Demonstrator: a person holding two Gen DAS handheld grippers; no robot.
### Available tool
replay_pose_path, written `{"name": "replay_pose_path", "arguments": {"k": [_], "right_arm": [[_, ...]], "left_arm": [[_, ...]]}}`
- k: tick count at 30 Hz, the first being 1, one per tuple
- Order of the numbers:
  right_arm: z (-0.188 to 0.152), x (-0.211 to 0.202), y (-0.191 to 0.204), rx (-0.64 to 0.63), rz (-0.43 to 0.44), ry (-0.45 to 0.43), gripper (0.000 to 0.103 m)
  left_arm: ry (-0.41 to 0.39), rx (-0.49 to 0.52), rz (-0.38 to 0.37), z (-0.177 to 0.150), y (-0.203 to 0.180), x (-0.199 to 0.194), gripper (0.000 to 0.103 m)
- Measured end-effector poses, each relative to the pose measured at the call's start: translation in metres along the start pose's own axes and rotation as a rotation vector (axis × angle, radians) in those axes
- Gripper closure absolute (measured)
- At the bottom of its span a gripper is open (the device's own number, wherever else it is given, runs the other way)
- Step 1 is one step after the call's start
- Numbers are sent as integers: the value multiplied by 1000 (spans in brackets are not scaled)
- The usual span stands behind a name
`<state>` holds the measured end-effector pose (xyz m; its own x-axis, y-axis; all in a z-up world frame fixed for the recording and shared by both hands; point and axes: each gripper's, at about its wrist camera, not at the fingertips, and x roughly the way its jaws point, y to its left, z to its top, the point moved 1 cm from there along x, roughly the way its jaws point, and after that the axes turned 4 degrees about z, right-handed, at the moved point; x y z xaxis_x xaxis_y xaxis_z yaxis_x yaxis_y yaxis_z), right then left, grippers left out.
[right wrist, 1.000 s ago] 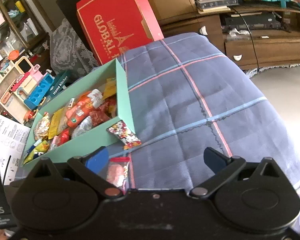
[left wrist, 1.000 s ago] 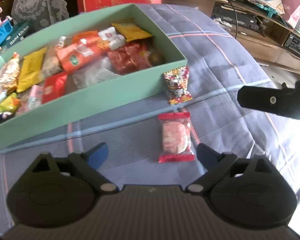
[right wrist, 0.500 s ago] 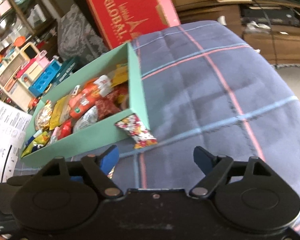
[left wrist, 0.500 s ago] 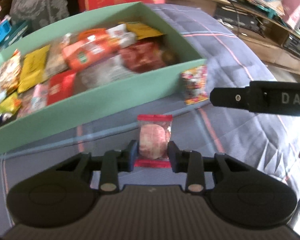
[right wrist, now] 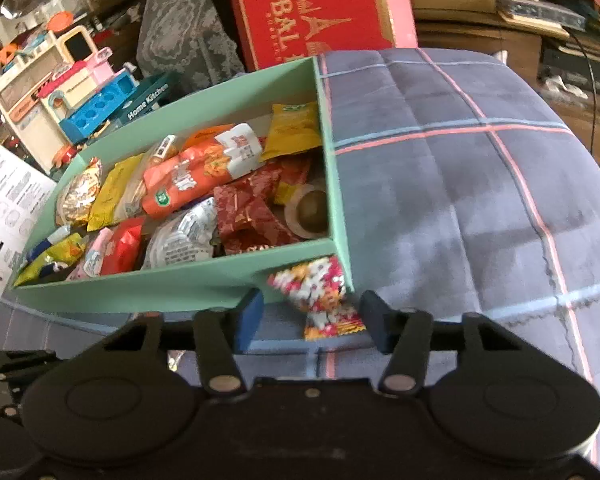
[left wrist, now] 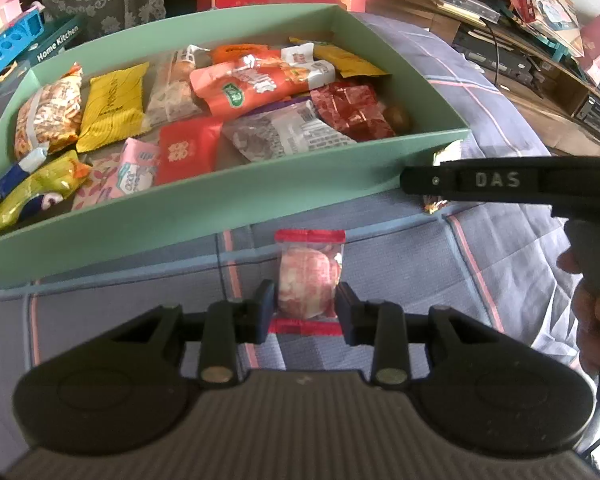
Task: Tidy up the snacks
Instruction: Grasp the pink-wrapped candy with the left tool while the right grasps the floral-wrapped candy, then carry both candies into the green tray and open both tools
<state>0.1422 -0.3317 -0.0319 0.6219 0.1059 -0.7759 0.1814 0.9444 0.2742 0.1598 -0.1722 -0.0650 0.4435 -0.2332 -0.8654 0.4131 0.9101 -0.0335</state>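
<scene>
Left black two-finger gripper sits low w/ jaws clamped on both sides of a clear red-edged wrapped snack, while right black two-finger gripper has jaws spread apart approx. either side of a colourful patterned packet, not touching it.

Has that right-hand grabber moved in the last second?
Yes. The right gripper has come closer to the green box, now straddling the colourful packet beside it.
</scene>
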Motion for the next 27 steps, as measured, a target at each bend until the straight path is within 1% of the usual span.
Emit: {"name": "replay_pose_path", "arguments": {"k": [1, 3, 5, 9, 15, 21, 27], "right_arm": [[-1, 1, 1, -9, 0, 2, 63], [-1, 2, 5, -26, 3, 6, 74], [-3, 2, 6, -33, -5, 3, 75], [-4, -1, 2, -2, -9, -2, 77], [-10, -19, -5, 16, -8, -7, 77], [-18, -38, -5, 40, -4, -12, 78], [-18, -57, 7, 26, 8, -32, 78]], "left_arm": [[-1, -2, -2, 0, 1, 0, 70], [-1, -8, -7, 0, 2, 0, 70], [0, -10, -10, -1, 2, -1, 70], [1, -10, -8, -1, 2, -2, 71], [7, -14, -31, -7, 3, -9, 71], [-18, -13, -46, -13, 4, -25, 72], [-55, -29, -58, -14, 11, -45, 72]]}}
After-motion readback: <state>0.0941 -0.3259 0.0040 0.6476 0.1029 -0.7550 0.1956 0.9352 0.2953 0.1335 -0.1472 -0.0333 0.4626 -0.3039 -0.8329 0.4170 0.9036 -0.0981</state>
